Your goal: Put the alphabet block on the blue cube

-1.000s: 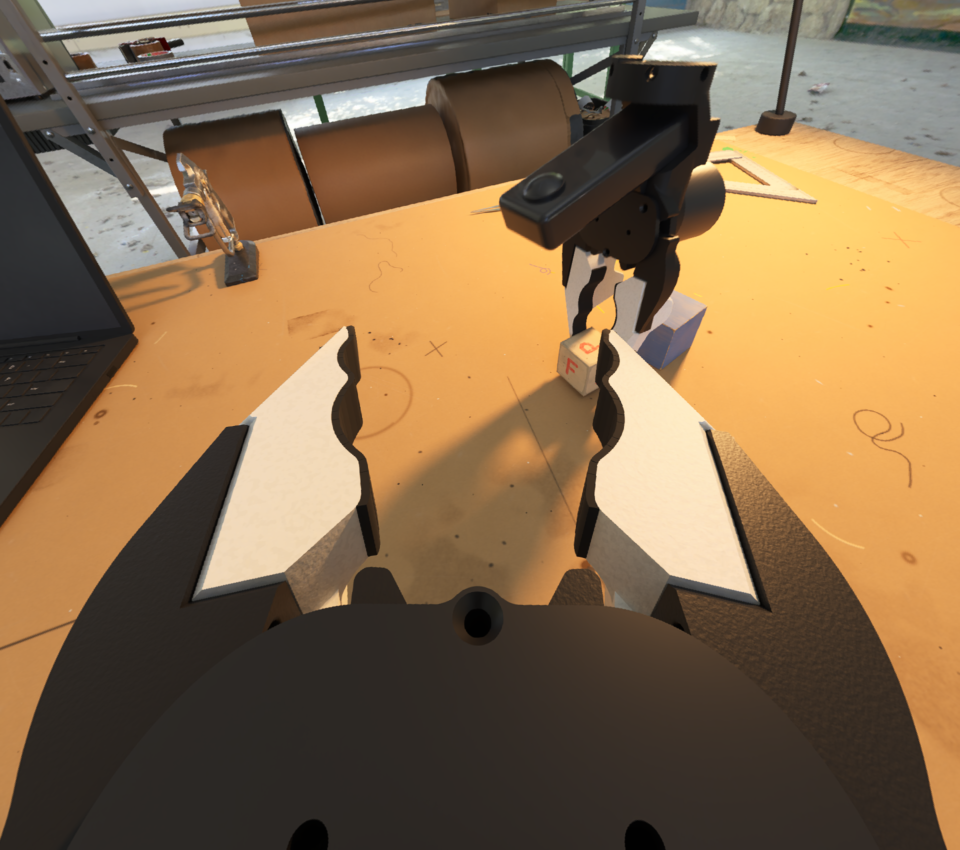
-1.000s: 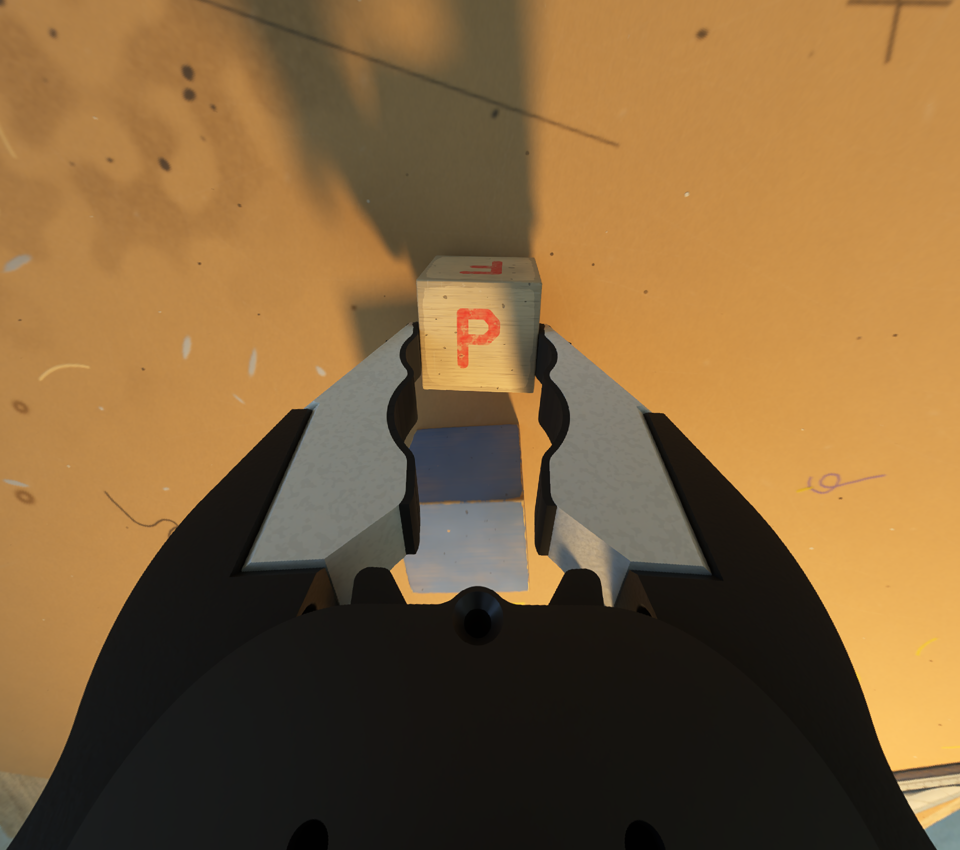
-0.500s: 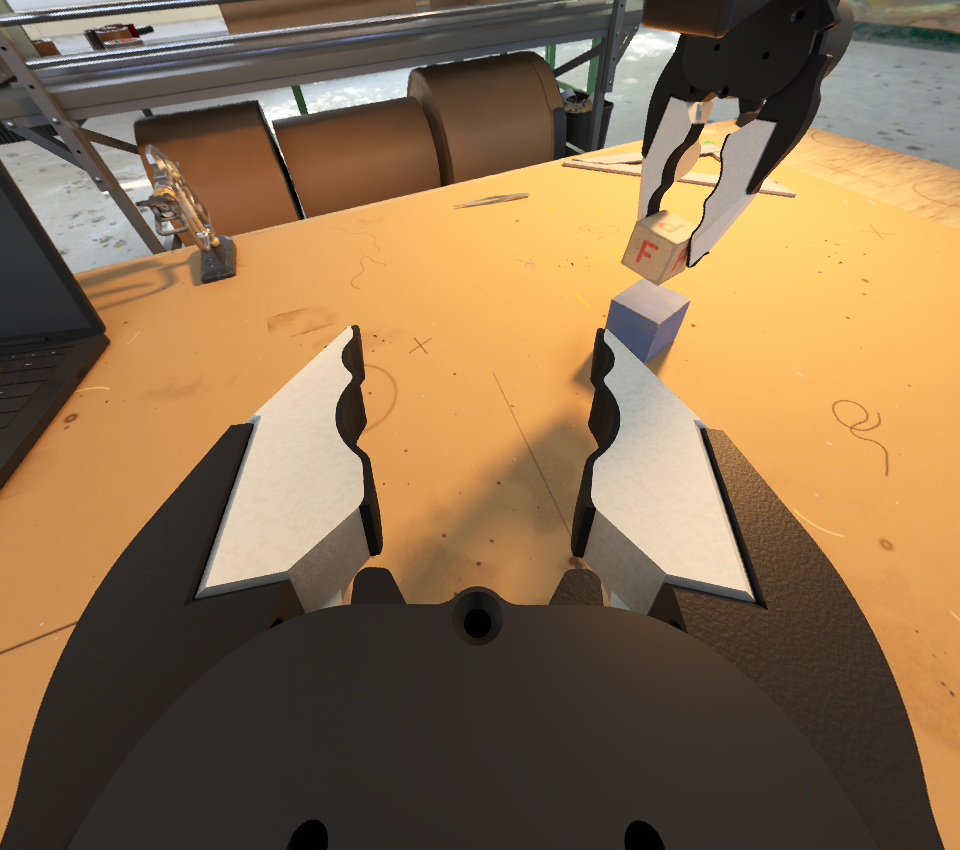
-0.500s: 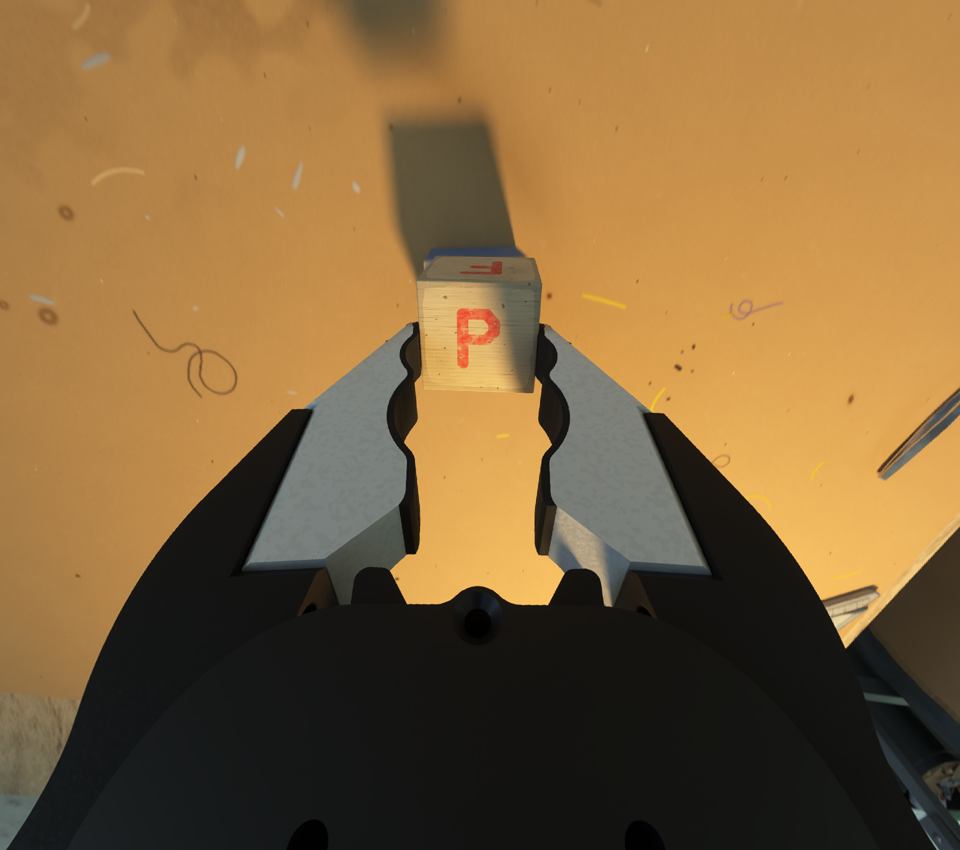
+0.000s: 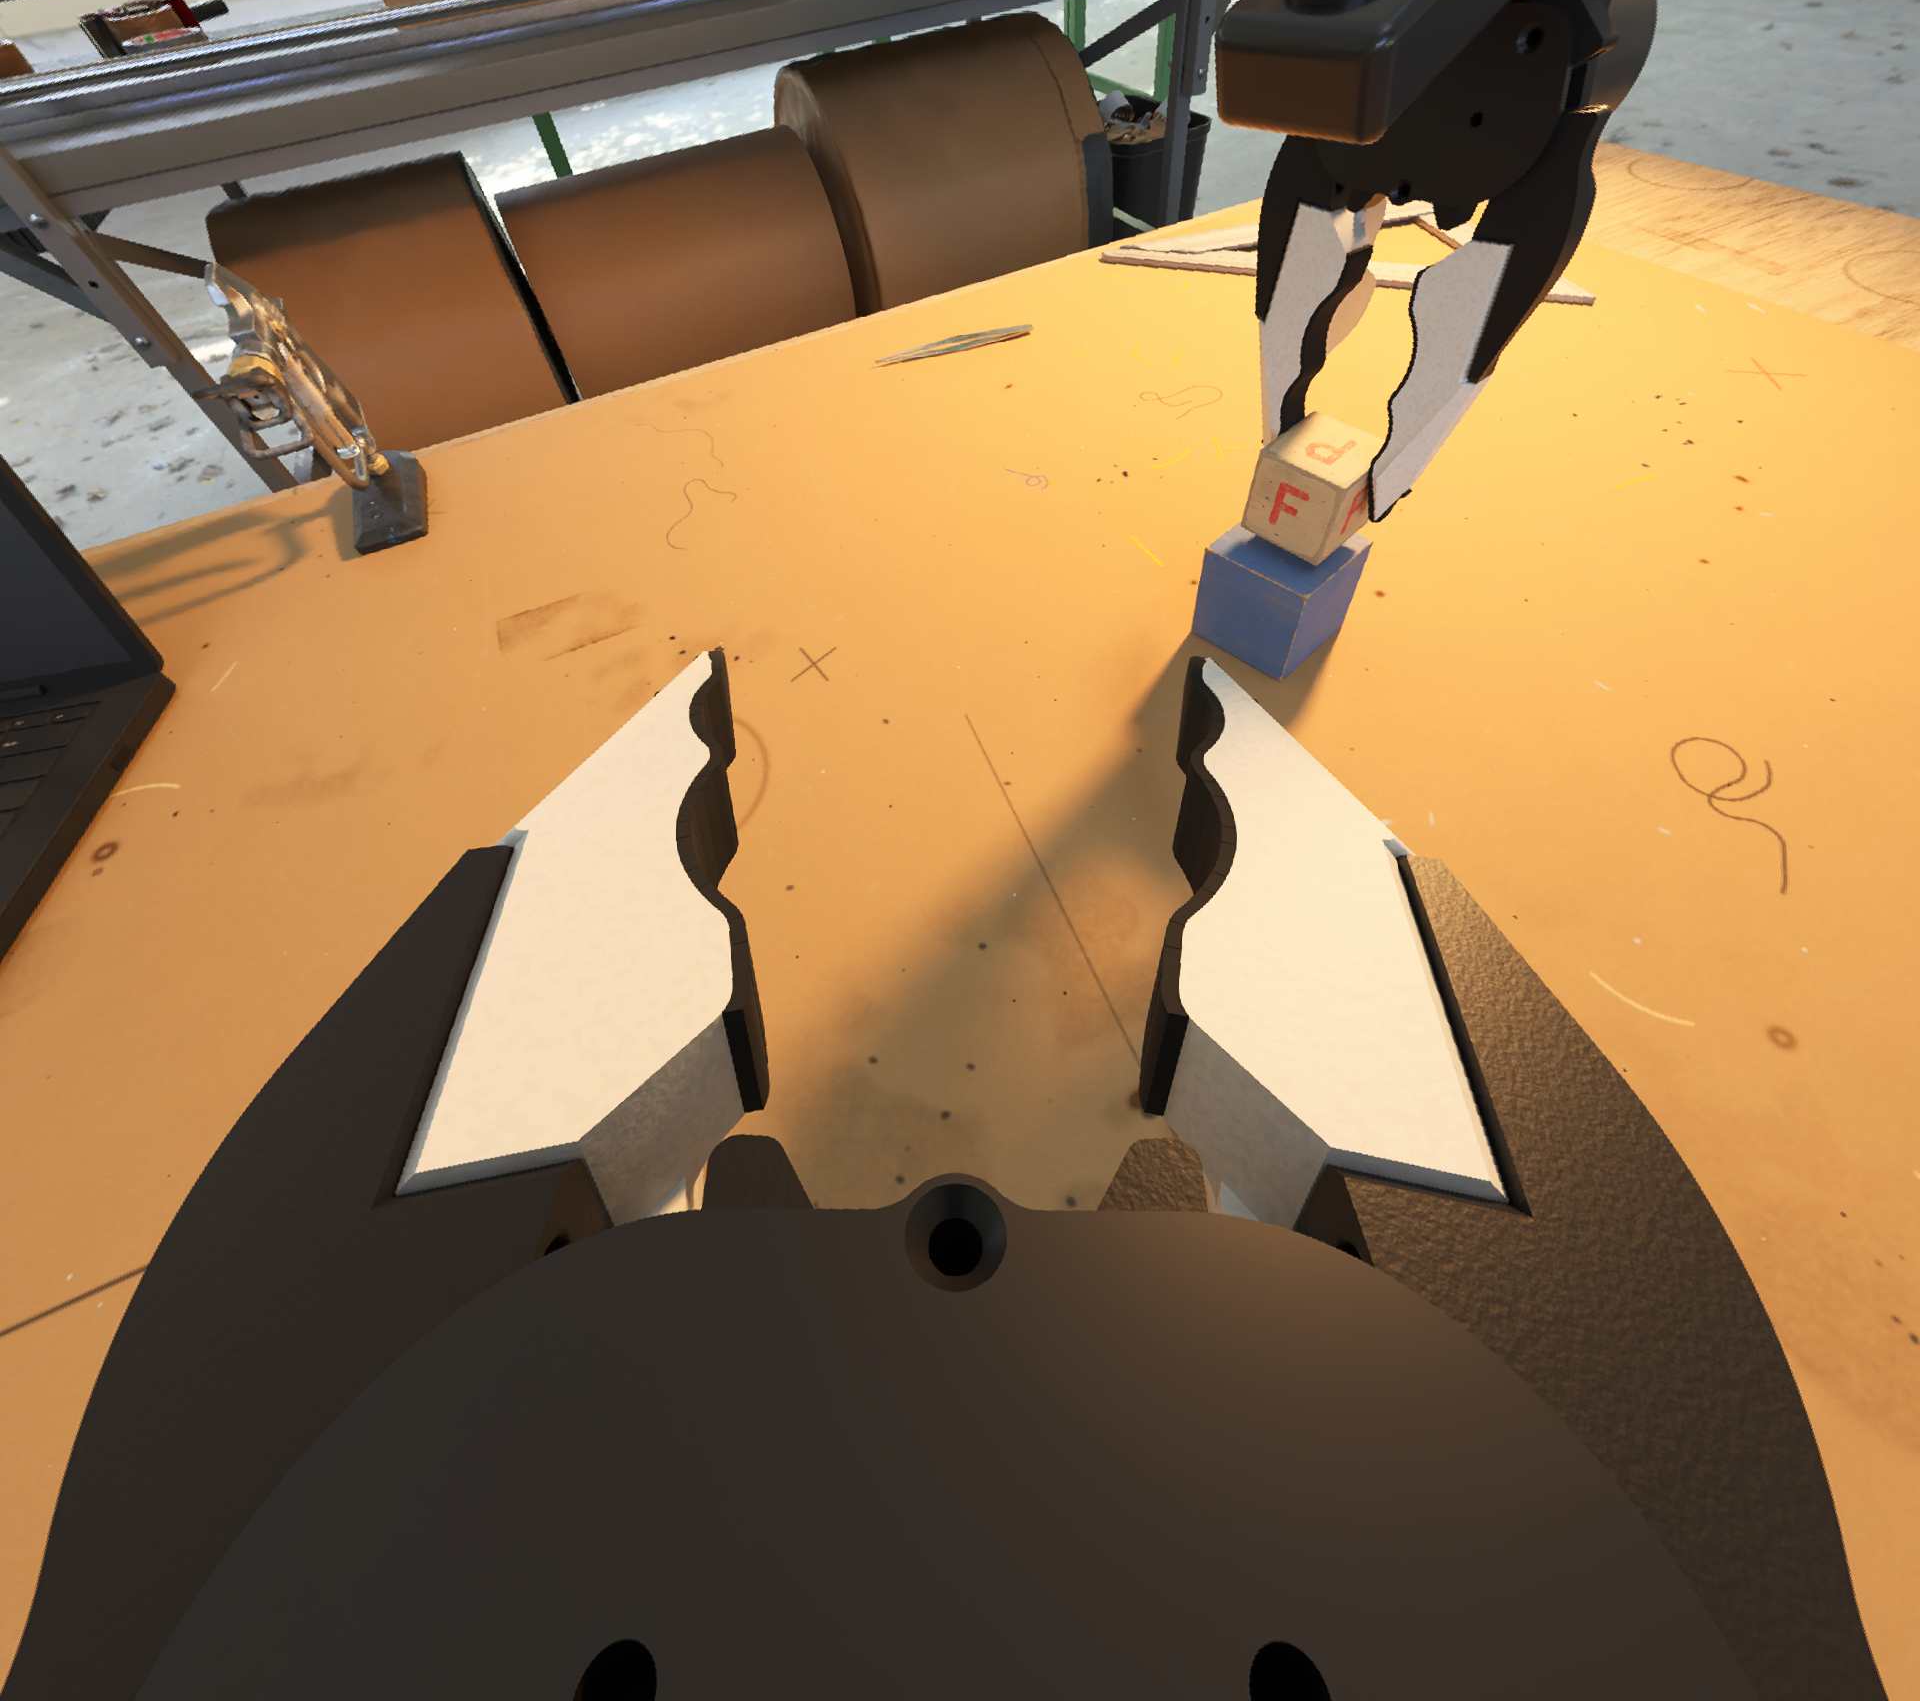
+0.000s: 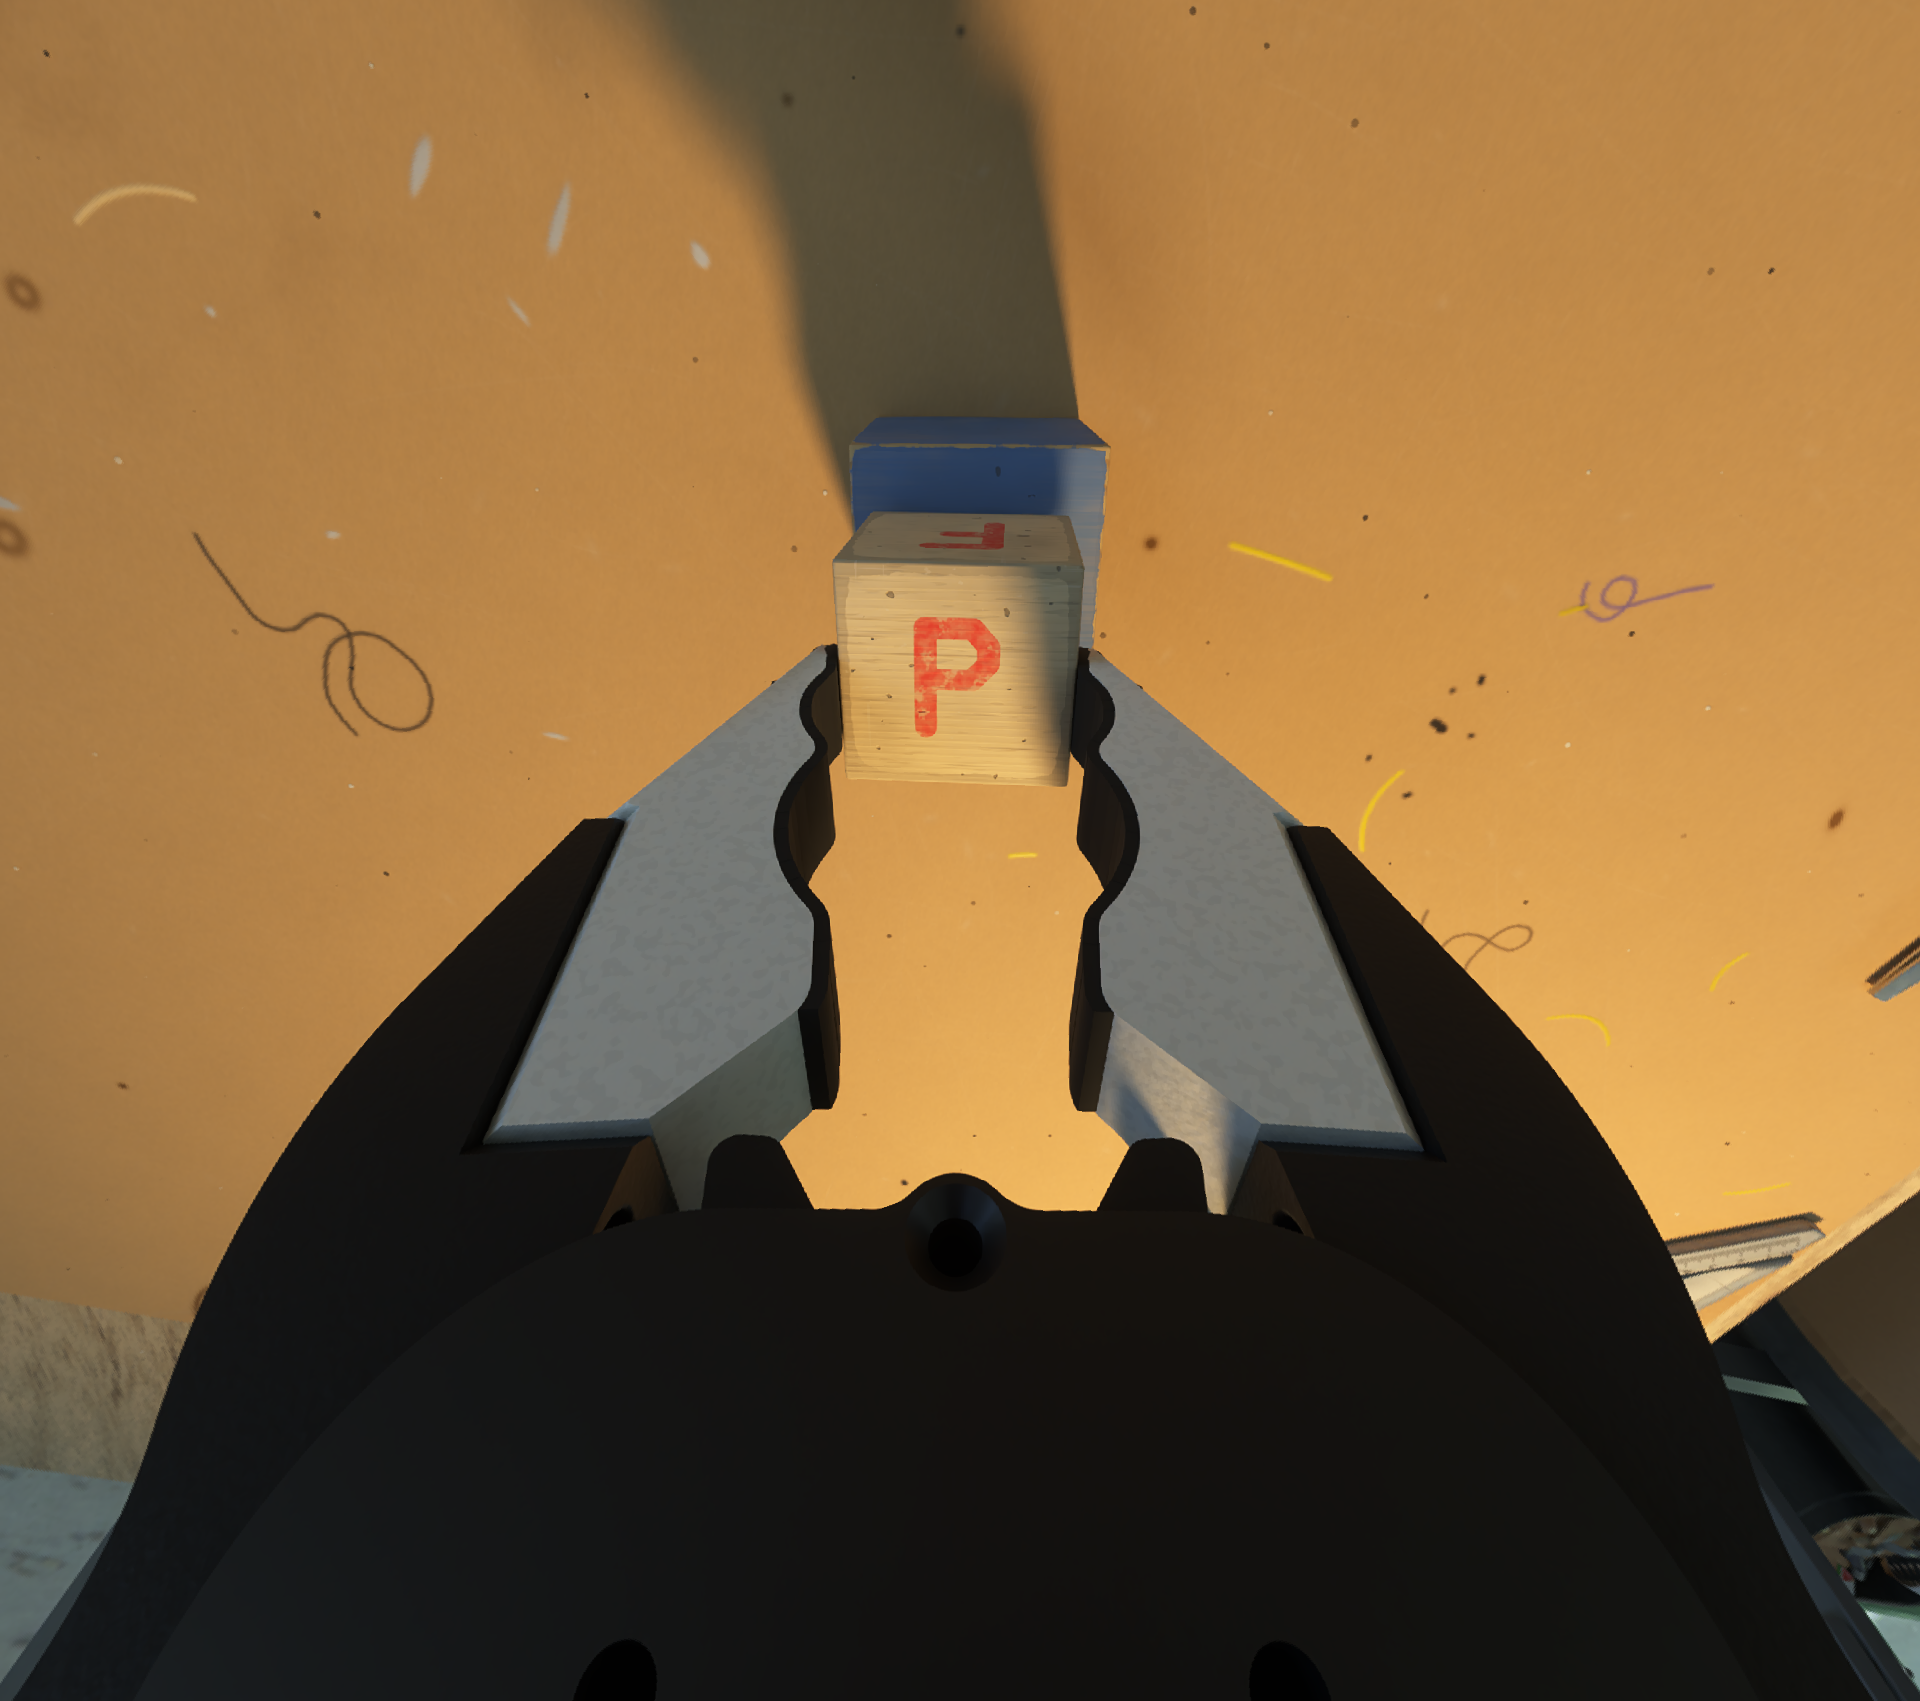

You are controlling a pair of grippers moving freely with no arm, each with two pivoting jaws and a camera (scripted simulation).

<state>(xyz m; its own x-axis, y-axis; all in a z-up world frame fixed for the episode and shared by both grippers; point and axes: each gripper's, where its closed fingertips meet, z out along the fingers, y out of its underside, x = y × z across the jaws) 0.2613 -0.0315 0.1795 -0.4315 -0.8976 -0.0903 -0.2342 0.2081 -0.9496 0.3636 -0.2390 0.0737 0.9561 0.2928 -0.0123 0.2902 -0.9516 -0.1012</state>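
My right gripper (image 6: 956, 664) is shut on the alphabet block (image 6: 954, 664), a pale wooden cube with red letters. In the left wrist view the right gripper (image 5: 1325, 467) holds the alphabet block (image 5: 1304, 493) tilted, with its lower edge on or just above the top of the blue cube (image 5: 1273, 607). The blue cube (image 6: 977, 467) shows just beyond the block in the right wrist view. My left gripper (image 5: 956, 685) is open and empty, low over the table, near the blue cube's left front.
The orange table (image 5: 623, 716) has pen marks. A laptop (image 5: 52, 716) lies at the left edge. A metal clamp (image 5: 301, 404) stands at the far left edge. Brown rolls (image 5: 675, 249) and a shelf rack stand beyond. Flat pieces (image 5: 1195, 254) lie at the far right.
My right gripper lifted the alphabet block off the table, carried it over the blue cube and lowered it onto or just above the cube's top. My left gripper stayed open.
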